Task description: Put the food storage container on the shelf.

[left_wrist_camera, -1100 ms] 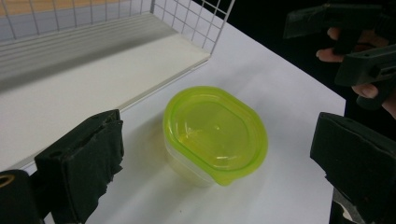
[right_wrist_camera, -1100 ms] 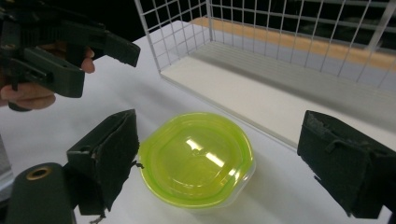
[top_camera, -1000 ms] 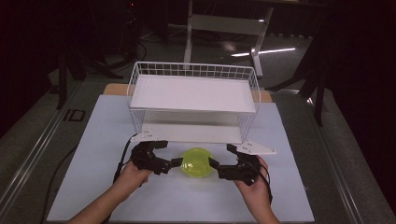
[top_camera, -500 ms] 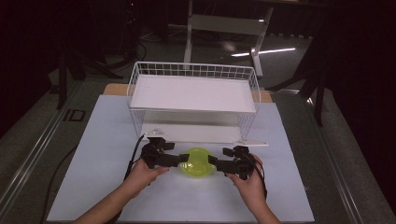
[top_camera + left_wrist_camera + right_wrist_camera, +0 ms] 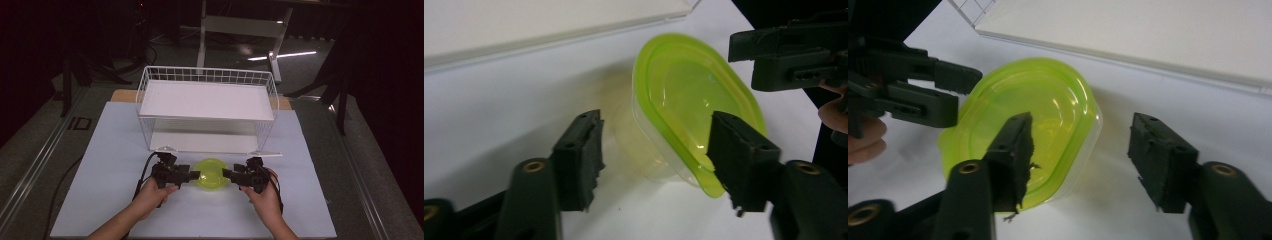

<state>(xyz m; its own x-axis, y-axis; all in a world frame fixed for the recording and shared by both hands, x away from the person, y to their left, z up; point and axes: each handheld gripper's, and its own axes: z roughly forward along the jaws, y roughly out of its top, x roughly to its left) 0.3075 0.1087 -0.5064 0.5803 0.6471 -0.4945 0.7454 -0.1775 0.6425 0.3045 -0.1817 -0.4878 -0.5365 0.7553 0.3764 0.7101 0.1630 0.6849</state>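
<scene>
Both hands have come down to the desk [image 5: 110,150], and both tongs have just been closing.

From above, the left tongs [image 5: 196,175] and right tongs [image 5: 226,174] sit at each side of the green-lidded tub [image 5: 212,173], in front of the wire basket [image 5: 150,95].

Along the left tongs [image 5: 651,150], jaws are apart around the tub's [image 5: 684,100] rim, not pressing.

Along the right tongs [image 5: 1080,150], one jaw is over the lid [image 5: 1043,115], the other off to the side.

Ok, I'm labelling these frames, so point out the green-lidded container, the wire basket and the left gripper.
green-lidded container [image 5: 212,172]: high view, middle of its lid.
wire basket [image 5: 207,75]: high view, far rim wall.
left gripper [image 5: 651,145]: left gripper view, midway between its jaw tips, which have just been closing around the container.
</scene>
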